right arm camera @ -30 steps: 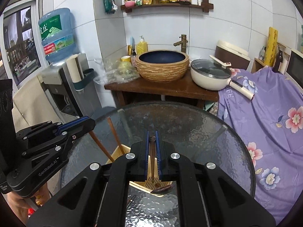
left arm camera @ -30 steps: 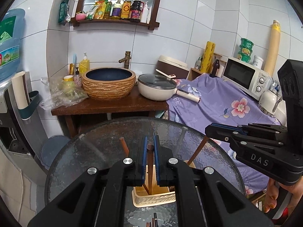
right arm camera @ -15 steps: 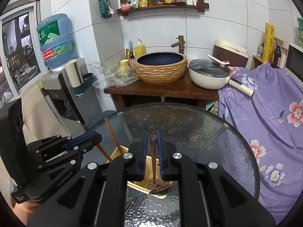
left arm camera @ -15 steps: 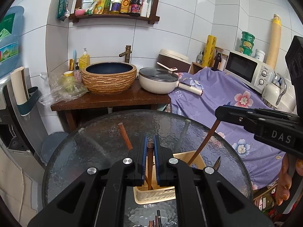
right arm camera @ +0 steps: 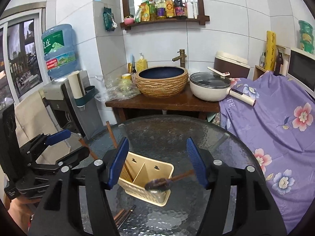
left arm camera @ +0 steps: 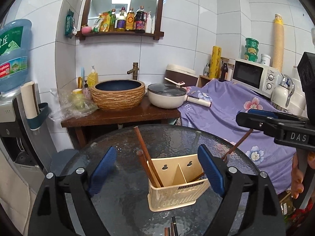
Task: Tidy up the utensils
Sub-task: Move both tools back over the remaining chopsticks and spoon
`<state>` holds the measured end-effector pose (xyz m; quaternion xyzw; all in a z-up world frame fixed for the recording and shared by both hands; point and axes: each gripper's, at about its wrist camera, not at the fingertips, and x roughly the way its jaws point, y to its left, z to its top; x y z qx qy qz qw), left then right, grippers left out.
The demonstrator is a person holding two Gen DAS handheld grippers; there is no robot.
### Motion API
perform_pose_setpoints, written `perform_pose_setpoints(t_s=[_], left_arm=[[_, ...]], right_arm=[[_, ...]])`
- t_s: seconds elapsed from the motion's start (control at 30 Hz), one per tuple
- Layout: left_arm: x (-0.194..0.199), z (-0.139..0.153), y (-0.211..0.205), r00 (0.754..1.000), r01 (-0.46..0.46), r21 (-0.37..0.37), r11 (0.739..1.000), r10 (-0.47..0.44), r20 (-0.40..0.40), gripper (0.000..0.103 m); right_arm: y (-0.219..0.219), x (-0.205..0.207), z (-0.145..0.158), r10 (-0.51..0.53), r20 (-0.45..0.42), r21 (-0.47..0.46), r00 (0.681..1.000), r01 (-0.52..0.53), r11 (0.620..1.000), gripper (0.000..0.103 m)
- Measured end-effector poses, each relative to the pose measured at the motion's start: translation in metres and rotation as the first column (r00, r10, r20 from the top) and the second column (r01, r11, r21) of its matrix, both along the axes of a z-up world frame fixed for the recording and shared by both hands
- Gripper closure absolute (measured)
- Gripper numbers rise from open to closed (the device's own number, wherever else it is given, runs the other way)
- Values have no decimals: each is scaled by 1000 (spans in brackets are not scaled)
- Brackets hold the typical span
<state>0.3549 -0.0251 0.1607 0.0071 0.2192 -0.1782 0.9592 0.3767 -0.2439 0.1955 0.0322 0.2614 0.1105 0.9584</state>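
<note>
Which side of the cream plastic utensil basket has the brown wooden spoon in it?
The right compartment of the cream plastic utensil basket: the brown wooden spoon leans there alone, while the left compartment holds brown wooden chopsticks.

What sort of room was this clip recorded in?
Most likely a small home kitchen or washing corner: a tiled wall with a shelf of sauce bottles, a basin under a tap beside a lidded pan, a microwave, and a water dispenser bottle.
</note>
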Motion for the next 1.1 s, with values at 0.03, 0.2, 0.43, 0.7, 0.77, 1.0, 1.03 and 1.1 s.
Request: perform_pose_setpoints(t_s=[0.03, 0.2, 0.43, 0.7, 0.77, 1.0, 1.03, 1.1], left_arm=[[-6, 0, 1, 1000, 2, -2, 1000, -2, 11, 15], [-50, -6, 14, 994, -26, -3, 1000, 26, 102, 6], [-116, -56, 26, 992, -73, 118, 990, 61, 108, 6], [-180, -131, 43, 993, -111, 232, 966, 96, 75, 6], [-195, -145, 53, 993, -115, 217, 969, 106, 55, 6], [-227, -177, 72, 996, -67, 182, 981, 77, -48, 33], [-229, -179, 72, 996, -60, 177, 982, 72, -61, 37], [-234, -189, 74, 993, -35, 170, 985, 53, -102, 43]], right_arm=[[0, -8, 0, -4, 25, -6, 1000, 5, 1000, 31], [14, -67, -11, 2, 142, -89, 990, 10, 996, 19], [49, -145, -86, 108, 44, -174, 993, -98, 980, 11], [76, -207, -184, 160, -152, -147, 975, -183, 972, 11], [80, -216, -202, 167, -198, -126, 966, -195, 973, 11], [94, -237, -241, 180, -286, -112, 941, -219, 969, 12], [94, -237, -243, 167, -289, -115, 943, -207, 972, 14], [92, -235, -248, 145, -304, -110, 942, -186, 976, 16]])
